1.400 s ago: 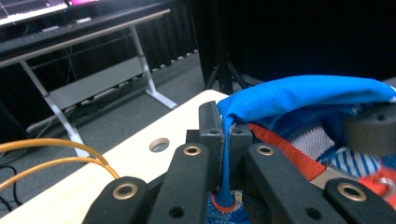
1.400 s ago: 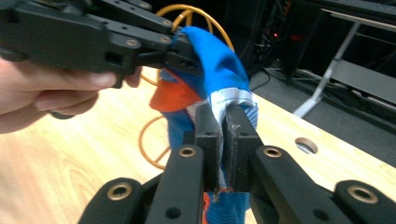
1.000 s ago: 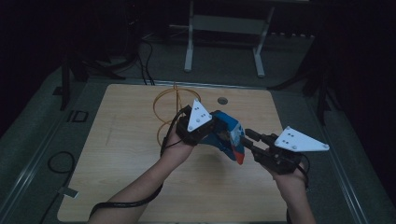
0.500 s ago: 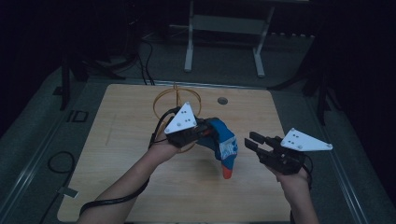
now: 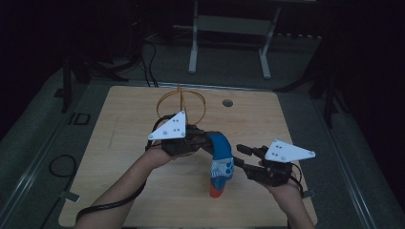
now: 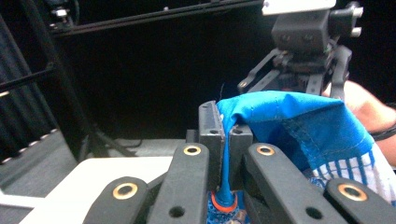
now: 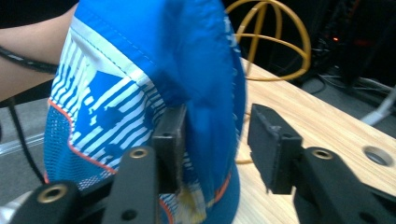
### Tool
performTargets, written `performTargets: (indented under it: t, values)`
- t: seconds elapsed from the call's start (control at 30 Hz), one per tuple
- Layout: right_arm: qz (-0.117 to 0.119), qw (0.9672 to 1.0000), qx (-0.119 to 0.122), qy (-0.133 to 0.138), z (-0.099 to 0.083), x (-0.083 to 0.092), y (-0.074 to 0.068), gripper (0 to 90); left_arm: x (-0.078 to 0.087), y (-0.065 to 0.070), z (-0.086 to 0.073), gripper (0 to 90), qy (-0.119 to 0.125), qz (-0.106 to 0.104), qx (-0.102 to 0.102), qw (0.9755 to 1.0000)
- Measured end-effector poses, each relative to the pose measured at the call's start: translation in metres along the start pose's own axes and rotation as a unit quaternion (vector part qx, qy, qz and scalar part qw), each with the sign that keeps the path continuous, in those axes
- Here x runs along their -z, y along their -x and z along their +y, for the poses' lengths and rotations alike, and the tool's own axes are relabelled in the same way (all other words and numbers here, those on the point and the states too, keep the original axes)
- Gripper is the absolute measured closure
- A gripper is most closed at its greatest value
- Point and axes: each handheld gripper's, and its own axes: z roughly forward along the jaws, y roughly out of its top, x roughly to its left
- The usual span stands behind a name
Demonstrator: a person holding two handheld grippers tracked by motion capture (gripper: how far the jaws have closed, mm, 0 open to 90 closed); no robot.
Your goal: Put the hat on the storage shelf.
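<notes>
Since the earlier frames, the right gripper [image 5: 241, 156] has let go of the blue cap [image 5: 220, 162] and dropped a little lower at the right of it, and its jaws have just been opening. From the right gripper view the cap's fabric [image 7: 154, 88] hangs between the two jaws: it lies against the left pad, while the right pad stands apart from it with bare desk [image 7: 299, 112] showing in the gap. So the right gripper [image 7: 215, 140] is parted and presses on nothing.

The left gripper [image 5: 203, 141] has shifted leftward with the cap and is clamped on it. In the left gripper view its pads [image 6: 211, 135] are together on a fold of blue cloth, and the rest of the cap [image 6: 299, 121] billows out to the right of the left gripper [image 6: 225, 133], toward the other hand [image 6: 369, 105].

Seen from above, the cap hangs from the left gripper with its orange-edged end pointing down toward the desk [image 5: 124, 138], just to the left of the right gripper. Behind the left hand [image 5: 155, 155], a yellow wire ball [image 5: 181, 102] stands on the desk, and a small round hole [image 5: 228, 103] lies near the far edge.
</notes>
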Motion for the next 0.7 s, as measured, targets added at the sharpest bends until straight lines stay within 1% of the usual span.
performTargets:
  t: [0.03,0.1,0.17,0.2,0.23,0.3,0.33,0.4,0.43,0.47,0.5,0.57,0.6,0.67,0.7]
  values:
    - [0.006,1.0,0.002,0.0,0.0,-0.002,-0.002,53.1,0.001,0.0,0.0,89.7,0.006,-0.005,0.0,1.0]
    - [0.012,0.9999,0.001,0.001,0.001,-0.005,-0.006,50.4,0.002,0.001,0.001,89.7,0.019,-0.023,0.004,0.9995]
    - [0.017,0.9998,0.003,0.002,0.002,-0.007,-0.009,50.6,0.003,0.002,0.002,89.6,0.024,-0.03,0.004,0.9993]
    - [0.015,0.9999,0.005,0.003,0.003,-0.008,-0.01,51.3,0.003,0.002,0.002,89.6,0.027,-0.034,0.003,0.999]
    - [0.015,0.9999,0.006,0.002,0.003,-0.009,-0.011,56.3,0.003,0.003,0.003,89.6,0.028,-0.033,0.003,0.9991]
    - [0.011,0.9999,0.008,0.006,0.003,-0.009,-0.012,62.6,0.004,0.004,0.004,89.6,0.027,-0.032,0.0,0.9991]
    - [0.009,0.9999,0.007,0.006,0.003,-0.009,-0.012,71.9,0.005,0.003,0.004,89.6,0.025,-0.029,0.002,0.9992]
    - [0.002,0.9999,0.008,0.014,0.003,-0.008,-0.013,86.4,0.005,0.003,0.004,89.6,0.025,-0.027,0.004,0.9993]
    - [-0.008,0.9998,0.006,0.016,0.003,-0.007,-0.013,89.5,0.006,0.003,0.004,89.6,0.024,-0.025,0.002,0.9994]
    - [-0.01,0.9998,0.003,0.018,0.004,-0.006,-0.012,90.0,0.007,0.003,0.004,89.6,0.026,-0.028,0.003,0.9993]
    - [-0.009,0.9998,0.002,0.02,0.004,-0.005,-0.011,90.0,0.008,0.003,0.004,89.5,0.024,-0.025,0.002,0.9994]
    - [-0.018,0.9997,0.006,0.017,0.005,-0.004,-0.012,90.0,0.009,0.003,0.004,89.6,0.022,-0.022,0.001,0.9995]
    - [-0.02,0.9996,0.01,0.017,0.006,-0.003,-0.012,90.0,0.01,0.003,0.004,89.5,0.018,-0.016,0.001,0.9997]
    - [-0.027,0.9994,0.011,0.017,0.007,-0.001,-0.012,90.0,0.012,0.002,0.003,89.4,0.014,-0.014,0.0,0.9998]
    - [-0.026,0.9994,0.012,0.017,0.008,0.0,-0.011,90.0,0.013,0.002,0.003,89.3,0.007,-0.009,-0.003,0.9999]
